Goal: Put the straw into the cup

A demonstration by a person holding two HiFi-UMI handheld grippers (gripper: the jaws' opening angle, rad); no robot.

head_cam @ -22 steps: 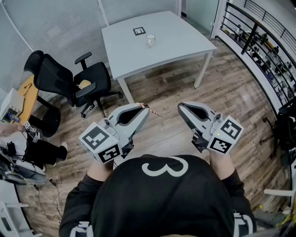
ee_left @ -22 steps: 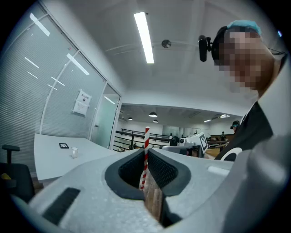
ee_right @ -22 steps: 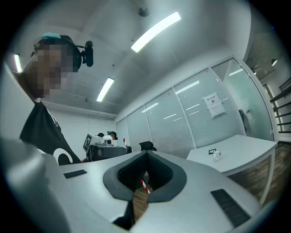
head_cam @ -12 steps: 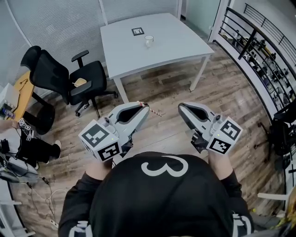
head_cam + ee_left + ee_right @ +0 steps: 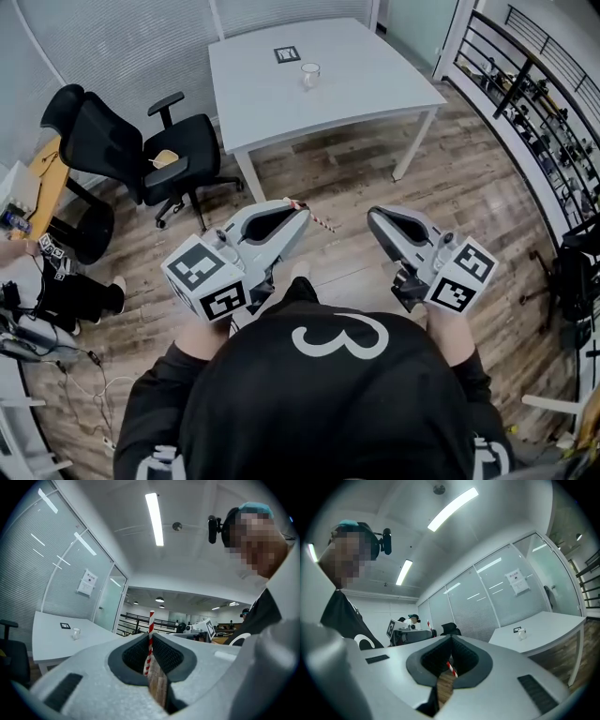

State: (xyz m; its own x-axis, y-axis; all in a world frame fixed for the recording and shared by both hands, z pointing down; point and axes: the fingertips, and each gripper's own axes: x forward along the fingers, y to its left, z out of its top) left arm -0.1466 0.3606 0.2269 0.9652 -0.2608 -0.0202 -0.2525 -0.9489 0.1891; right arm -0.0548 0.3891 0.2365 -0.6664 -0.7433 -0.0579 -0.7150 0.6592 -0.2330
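Note:
A red-and-white striped straw [image 5: 316, 217] stands upright between the jaws of my left gripper [image 5: 298, 208], which is shut on it. In the left gripper view the straw [image 5: 150, 641] rises above the jaw tips. The small clear cup [image 5: 310, 74] stands far ahead on the white table [image 5: 366, 89], next to a square marker card; it also shows small in the left gripper view [image 5: 76, 633] and the right gripper view [image 5: 522, 633]. My right gripper [image 5: 373, 217] is level beside the left, tips together. A short striped bit shows through its hollow; I cannot tell what it belongs to.
A black office chair [image 5: 141, 155] stands left of the table on the wood floor. A black railing [image 5: 534, 103] runs along the right. Another person's dark legs [image 5: 70, 295] and cables lie at the far left. A glass wall is behind the table.
The head view has shifted slightly, so the table and chair sit a little differently in it. Both grippers keep their pose, with the straw still in the left one.

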